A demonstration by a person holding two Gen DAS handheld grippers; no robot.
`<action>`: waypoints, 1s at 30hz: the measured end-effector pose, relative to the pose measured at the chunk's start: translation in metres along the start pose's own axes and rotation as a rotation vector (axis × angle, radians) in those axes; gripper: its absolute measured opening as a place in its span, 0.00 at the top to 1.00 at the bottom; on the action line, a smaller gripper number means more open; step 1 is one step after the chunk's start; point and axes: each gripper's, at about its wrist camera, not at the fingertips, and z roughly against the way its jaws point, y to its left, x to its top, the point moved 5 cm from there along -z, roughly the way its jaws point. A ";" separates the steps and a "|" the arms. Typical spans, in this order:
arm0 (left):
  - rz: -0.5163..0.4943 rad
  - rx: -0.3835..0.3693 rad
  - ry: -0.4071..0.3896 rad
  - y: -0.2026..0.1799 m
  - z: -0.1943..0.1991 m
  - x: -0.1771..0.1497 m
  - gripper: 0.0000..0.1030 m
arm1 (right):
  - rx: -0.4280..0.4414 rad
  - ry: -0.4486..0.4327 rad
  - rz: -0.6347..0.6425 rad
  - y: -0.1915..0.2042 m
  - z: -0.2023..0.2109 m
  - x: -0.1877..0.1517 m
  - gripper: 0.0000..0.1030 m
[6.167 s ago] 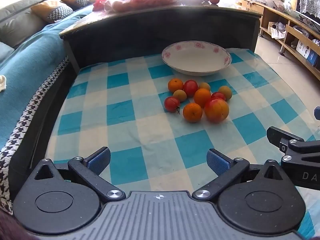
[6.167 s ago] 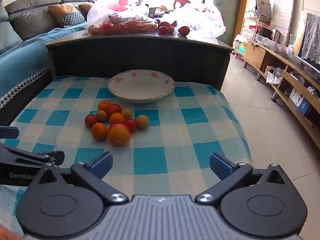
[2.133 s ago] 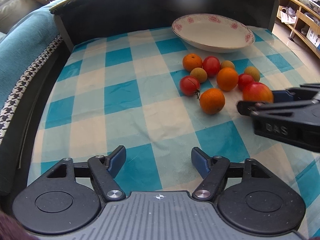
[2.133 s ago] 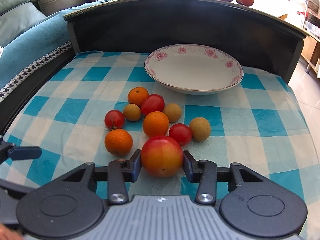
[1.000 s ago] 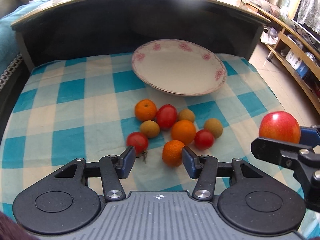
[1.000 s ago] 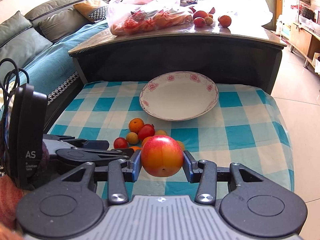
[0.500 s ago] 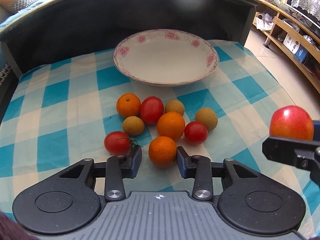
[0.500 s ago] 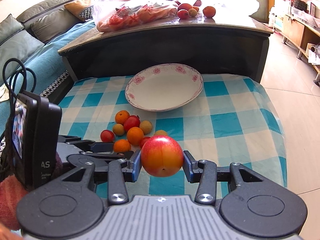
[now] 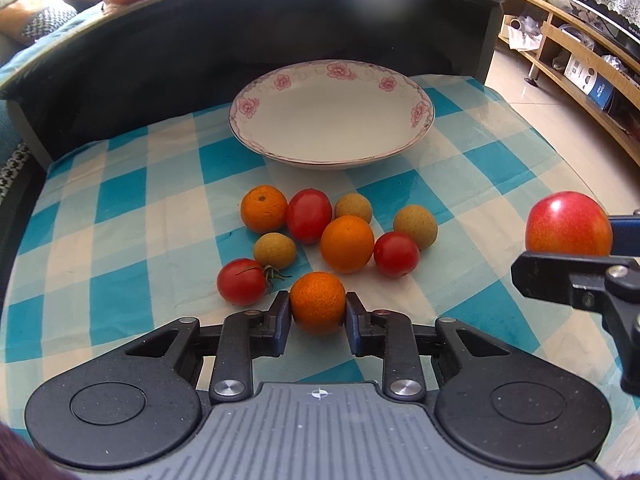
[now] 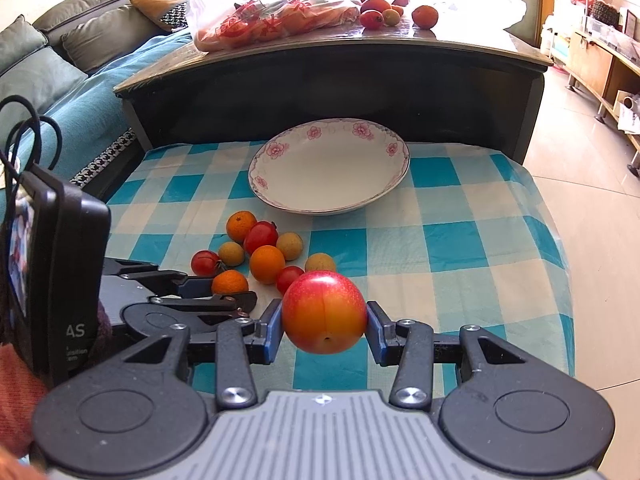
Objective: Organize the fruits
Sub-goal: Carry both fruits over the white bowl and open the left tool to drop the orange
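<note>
Several fruits lie in a cluster on the blue-checked cloth [image 9: 120, 208], in front of a white flowered plate [image 9: 424, 112] that holds nothing. My left gripper [image 9: 317, 314] is low at the near edge of the cluster. Its jaws are closing, and the pads press both sides of a small orange [image 9: 317, 296] that rests on the cloth. A tomato [image 9: 242, 282] with a green stem lies just left of it. My right gripper [image 10: 325, 322] is shut on a red-and-yellow apple [image 10: 324, 312], held above the cloth to the right of the cluster. That apple [image 9: 568, 230] also shows in the left wrist view.
Behind the plate [image 10: 328, 168] rises a dark table [image 10: 320, 80] carrying a bag of fruit [image 10: 272, 12] and loose fruit. A sofa [image 10: 60, 64] is at the left. The cloth ends at tiled floor [image 10: 592, 200] on the right, near wooden shelves [image 9: 580, 72].
My left gripper moved in on the small orange and its jaws closed from wide apart onto it. The right gripper kept hold of the apple and barely shifted.
</note>
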 end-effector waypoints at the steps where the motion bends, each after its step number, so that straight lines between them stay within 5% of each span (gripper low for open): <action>1: 0.000 0.002 -0.002 0.000 0.002 0.000 0.66 | -0.004 -0.002 0.003 0.000 0.000 0.000 0.57; 30: 0.037 0.048 -0.103 0.030 0.033 0.058 0.65 | -0.014 -0.104 0.030 0.024 -0.006 0.055 0.57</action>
